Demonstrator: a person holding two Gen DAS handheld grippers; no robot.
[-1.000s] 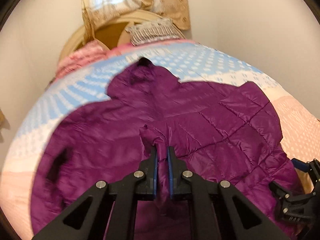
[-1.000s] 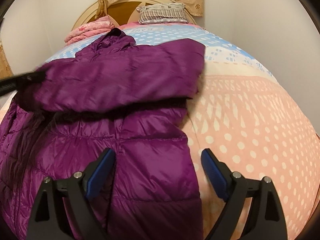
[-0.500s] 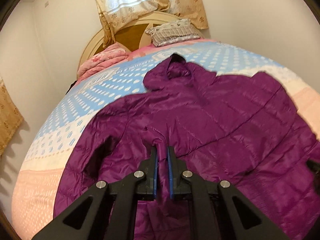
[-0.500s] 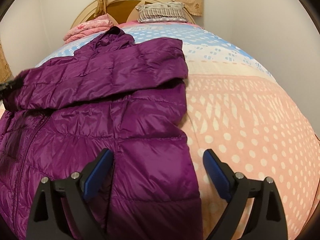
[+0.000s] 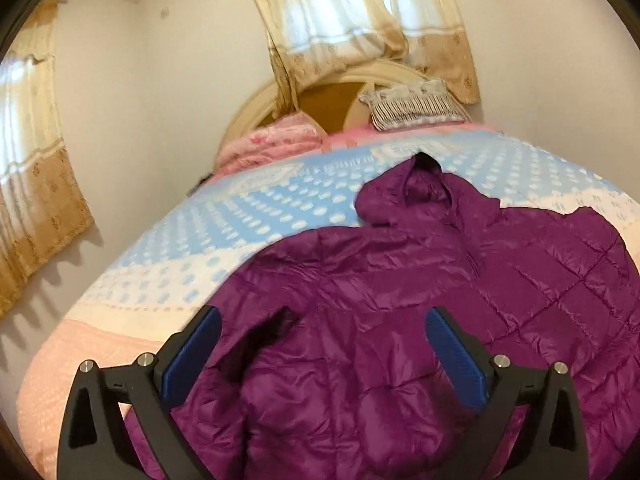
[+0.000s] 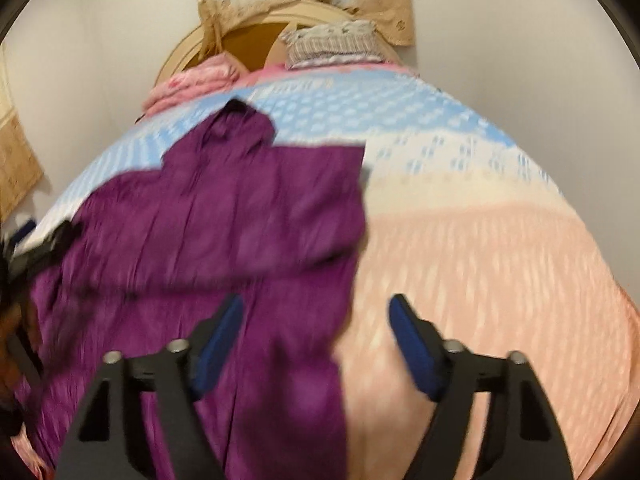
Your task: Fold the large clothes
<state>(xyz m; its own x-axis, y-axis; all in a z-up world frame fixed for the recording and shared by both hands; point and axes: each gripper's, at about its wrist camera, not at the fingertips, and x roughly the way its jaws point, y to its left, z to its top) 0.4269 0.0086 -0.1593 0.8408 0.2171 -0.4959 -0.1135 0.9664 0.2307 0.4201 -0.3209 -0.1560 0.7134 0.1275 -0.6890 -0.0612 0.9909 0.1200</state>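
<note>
Our left gripper (image 5: 320,344) has just sprung wide open, nothing pinched, its fingers above the purple jacket (image 5: 420,300). Our right gripper (image 6: 316,332) has been narrowing but stands open and empty over the jacket's right edge. The jacket lies on the bed (image 5: 248,216), hood toward the far headboard (image 5: 244,116).

Right gripper (image 6: 314,336): jaws have just been closing, now apart, nothing pinched; the purple jacket (image 6: 224,240) edge lies below the gap. Jacket spread left of centre on the bed cover (image 6: 480,260), sleeve folded across its body, hood toward the far headboard (image 6: 248,36). Picture blurred.
</note>
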